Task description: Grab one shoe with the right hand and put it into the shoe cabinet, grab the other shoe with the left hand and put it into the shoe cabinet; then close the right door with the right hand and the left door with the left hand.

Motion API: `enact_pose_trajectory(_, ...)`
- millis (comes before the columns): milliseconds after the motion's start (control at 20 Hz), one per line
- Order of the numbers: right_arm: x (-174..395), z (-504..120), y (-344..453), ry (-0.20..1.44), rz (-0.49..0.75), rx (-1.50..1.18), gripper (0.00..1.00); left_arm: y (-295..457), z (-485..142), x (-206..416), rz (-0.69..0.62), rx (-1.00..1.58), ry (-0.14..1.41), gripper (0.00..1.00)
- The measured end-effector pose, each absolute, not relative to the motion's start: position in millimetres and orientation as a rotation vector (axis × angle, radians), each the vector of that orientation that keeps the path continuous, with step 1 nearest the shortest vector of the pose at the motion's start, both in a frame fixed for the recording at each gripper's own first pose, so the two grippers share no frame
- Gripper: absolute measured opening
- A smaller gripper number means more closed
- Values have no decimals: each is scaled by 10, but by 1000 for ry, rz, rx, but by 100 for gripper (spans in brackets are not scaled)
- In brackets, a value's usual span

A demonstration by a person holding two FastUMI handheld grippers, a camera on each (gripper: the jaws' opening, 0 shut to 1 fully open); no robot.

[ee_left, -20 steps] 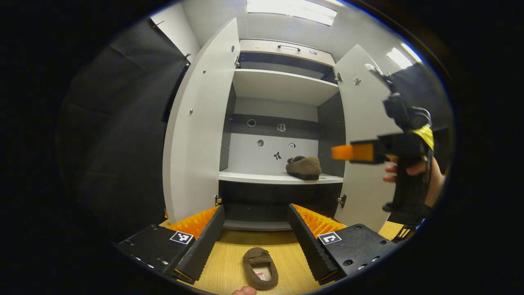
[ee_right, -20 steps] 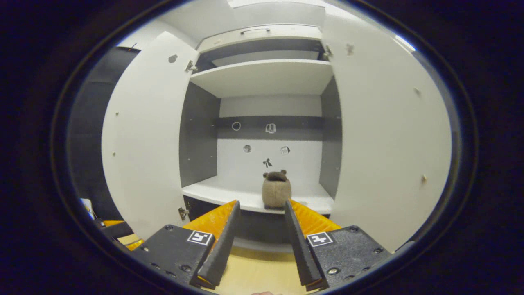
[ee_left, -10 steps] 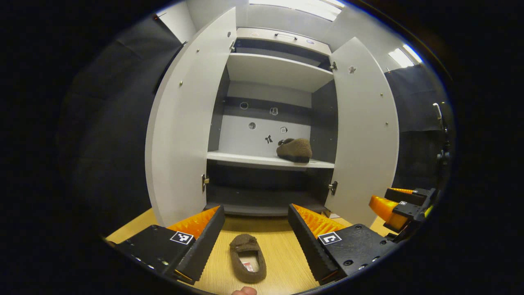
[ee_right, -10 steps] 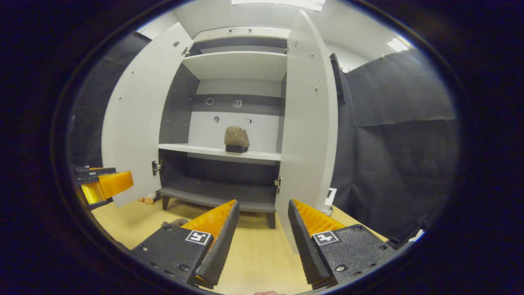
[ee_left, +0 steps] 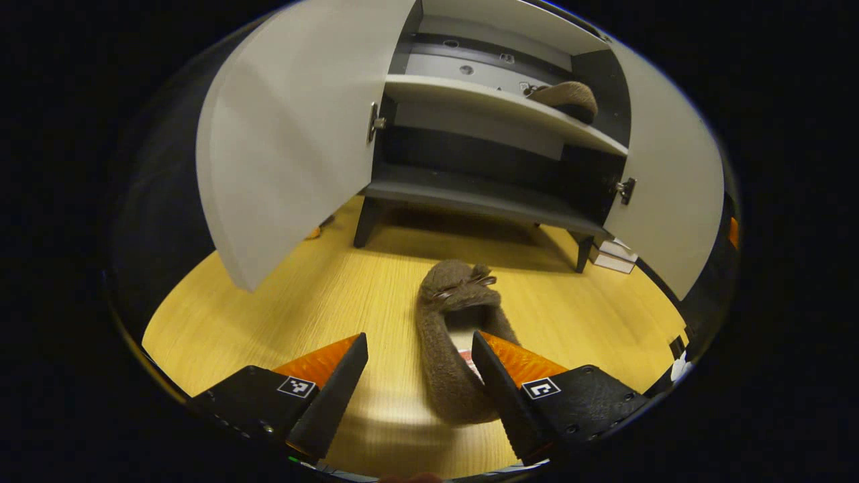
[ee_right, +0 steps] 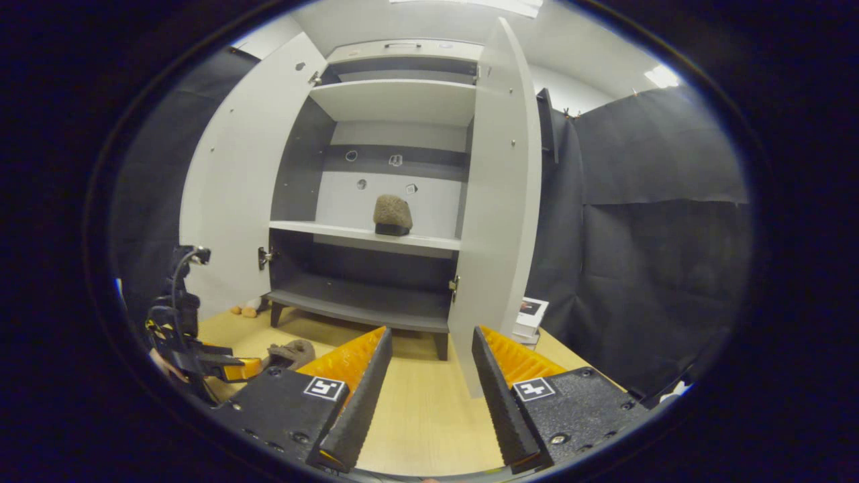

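Left gripper view looks down at the wooden floor [ee_left: 322,295] in front of the shoe cabinet [ee_left: 483,194], which stands on short dark legs with both doors swung wide. The left claw [ee_left: 419,362] is spread open low over 1 brown fuzzy shoe [ee_left: 451,335] that lies on the floor before the cabinet, toe toward the cabinet and opening facing up. One finger overlaps the shoe's right edge in this view and the other stands clear to its left on bare floor; whether the near finger touches the shoe I cannot tell. The second brown shoe [ee_left: 567,99] sits on the cabinet's white middle shelf [ee_left: 470,94], toward the right side. The left door [ee_left: 288,134] hangs open to the cabinet's left and the right door [ee_left: 671,181] to its right. A small white box [ee_left: 611,255] rests on the floor by the cabinet's right leg.

Right gripper view, from farther back, shows the right claw [ee_right: 426,365] released and holding nothing, aimed at the cabinet [ee_right: 376,221] from in front of its right door [ee_right: 500,201]. The shoe on the shelf [ee_right: 392,213] appears end-on. Low on the cabinet's left, the other claw [ee_right: 231,367] reaches toward the shoe on the floor [ee_right: 290,353].
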State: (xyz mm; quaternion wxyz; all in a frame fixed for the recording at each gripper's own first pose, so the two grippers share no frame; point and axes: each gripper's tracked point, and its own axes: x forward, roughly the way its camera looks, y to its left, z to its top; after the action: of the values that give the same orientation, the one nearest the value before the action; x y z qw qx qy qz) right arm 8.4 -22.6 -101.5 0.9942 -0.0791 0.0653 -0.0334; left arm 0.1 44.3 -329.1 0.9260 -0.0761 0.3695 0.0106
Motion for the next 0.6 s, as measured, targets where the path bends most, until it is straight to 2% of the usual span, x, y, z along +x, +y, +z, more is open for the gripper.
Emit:
enact_pose_trajectory(150,47,-1054,-278,152,-73,-173,77,363,-3446,184,10,-233,782,97)
enact_pose_trajectory(200,41,-1056,-289,156,-76,-173,79,372,-3535,259,8,-231,804,95)
enact_pose_trajectory(250,25,-1060,-315,160,-82,-176,85,355,-3608,322,-4,-234,824,95)
enact_pose_trajectory(300,26,-1054,-333,163,-86,-180,81,342,-3645,365,-11,-246,837,96)
enact_pose_trajectory(400,33,-1054,-365,166,-95,-184,80,339,-3667,483,-29,-251,821,93)
enact_pose_trajectory(450,38,-1059,-383,168,-100,-184,80,339,-3697,501,-26,-262,828,88)
enact_pose_trajectory(500,40,-1069,-389,173,-102,-181,81,333,-3700,568,-31,-266,808,75)
enact_pose_trajectory(550,42,-1091,-401,180,-104,-180,85,288,-3688,574,-37,-286,809,72)
enact_pose_trajectory(600,45,-1101,-409,186,-105,-179,85,260,-3699,575,-35,-300,805,57)
